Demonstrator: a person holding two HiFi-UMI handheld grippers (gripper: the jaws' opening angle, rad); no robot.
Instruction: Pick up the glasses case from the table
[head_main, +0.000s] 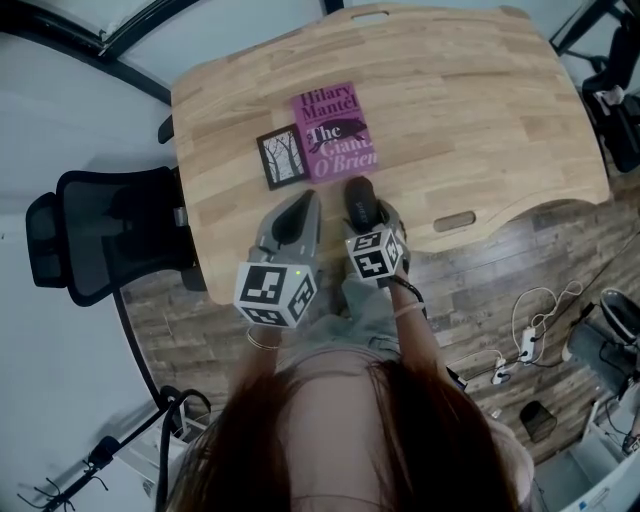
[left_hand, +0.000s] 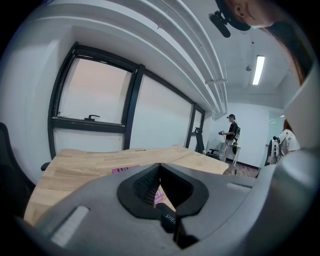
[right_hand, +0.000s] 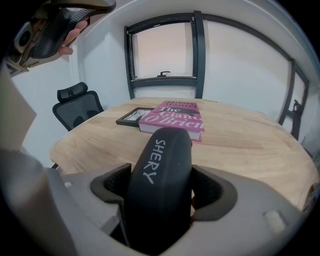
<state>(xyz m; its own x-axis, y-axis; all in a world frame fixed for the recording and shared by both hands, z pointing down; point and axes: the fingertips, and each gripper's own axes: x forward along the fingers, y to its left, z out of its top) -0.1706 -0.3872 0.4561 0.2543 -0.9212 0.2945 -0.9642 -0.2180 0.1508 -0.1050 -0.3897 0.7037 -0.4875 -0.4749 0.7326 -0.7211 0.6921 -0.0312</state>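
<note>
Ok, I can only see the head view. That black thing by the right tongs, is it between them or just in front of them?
Observer: Between them. In the right gripper view the glasses case sits in the middle of the right gripper, with the tongs standing wide on each side. They don't look clamped on it.
Operator: Is there anything written on it?
Observer: Yes, white letters run along its top and spell SHERY.
Operator: Is anybody else in the room?
Observer: Yes. The left gripper view shows a person standing far off, past the end of the table.
</note>
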